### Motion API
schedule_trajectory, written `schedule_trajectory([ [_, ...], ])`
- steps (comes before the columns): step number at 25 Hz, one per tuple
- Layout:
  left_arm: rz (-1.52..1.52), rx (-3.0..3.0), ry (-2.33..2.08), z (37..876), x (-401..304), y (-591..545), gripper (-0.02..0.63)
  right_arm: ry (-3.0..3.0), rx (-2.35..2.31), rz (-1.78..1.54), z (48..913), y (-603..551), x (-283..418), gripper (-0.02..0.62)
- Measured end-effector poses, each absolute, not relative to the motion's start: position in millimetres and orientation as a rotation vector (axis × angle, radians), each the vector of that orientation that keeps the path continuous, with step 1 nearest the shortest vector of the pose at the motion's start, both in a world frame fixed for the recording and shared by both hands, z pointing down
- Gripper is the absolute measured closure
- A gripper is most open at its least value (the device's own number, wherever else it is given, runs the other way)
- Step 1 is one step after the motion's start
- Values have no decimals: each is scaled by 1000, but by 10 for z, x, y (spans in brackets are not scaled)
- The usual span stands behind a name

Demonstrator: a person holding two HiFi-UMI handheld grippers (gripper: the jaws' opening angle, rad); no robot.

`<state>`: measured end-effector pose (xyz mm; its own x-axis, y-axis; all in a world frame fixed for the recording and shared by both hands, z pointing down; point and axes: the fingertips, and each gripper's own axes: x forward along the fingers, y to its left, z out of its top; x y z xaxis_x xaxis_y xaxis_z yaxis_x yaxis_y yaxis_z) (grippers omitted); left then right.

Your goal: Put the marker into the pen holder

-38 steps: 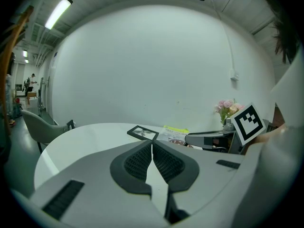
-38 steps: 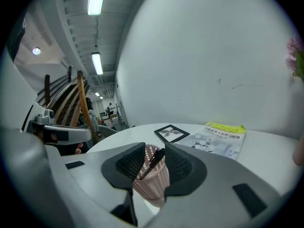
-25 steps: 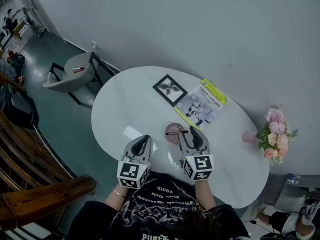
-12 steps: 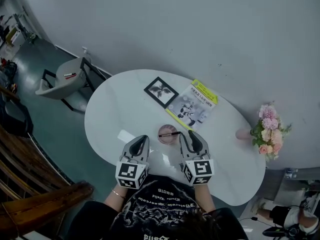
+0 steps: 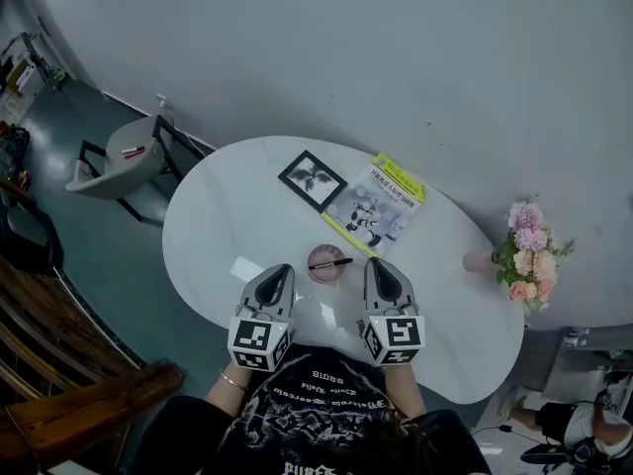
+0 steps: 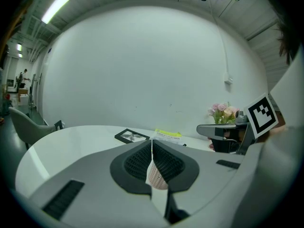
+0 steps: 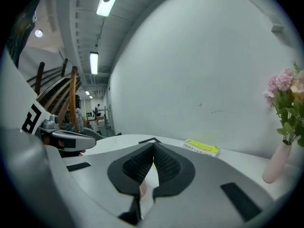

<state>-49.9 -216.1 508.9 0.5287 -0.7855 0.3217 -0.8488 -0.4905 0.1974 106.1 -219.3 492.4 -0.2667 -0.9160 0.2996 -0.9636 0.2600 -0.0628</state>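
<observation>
At mid-frame, the marker (image 5: 331,262) lies across the pen holder (image 5: 321,274) on the worktop (image 5: 227,226), long axis left-right. Your right gripper (image 5: 377,263), fingers just closed empty, looks slightly nearer; your left gripper (image 5: 281,269) is closed empty too.

A white oval table (image 5: 227,236) carries four things. A black picture frame (image 5: 312,179) lies near the far edge, and a booklet (image 5: 377,204) with a yellow-green strip lies just beside it on the right. A pink holder (image 5: 318,268) stands nearer the person, about mid-table. A pink vase (image 5: 478,261) of flowers stands at the right end, well apart from the rest.
</observation>
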Motion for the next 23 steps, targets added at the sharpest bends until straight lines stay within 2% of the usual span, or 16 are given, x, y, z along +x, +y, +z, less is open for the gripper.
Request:
schedule_trajectory([
  [23,284,2454,-1352,5077,-475,-2174,580,-2328,1729,324,4958,-2208,1050,569],
])
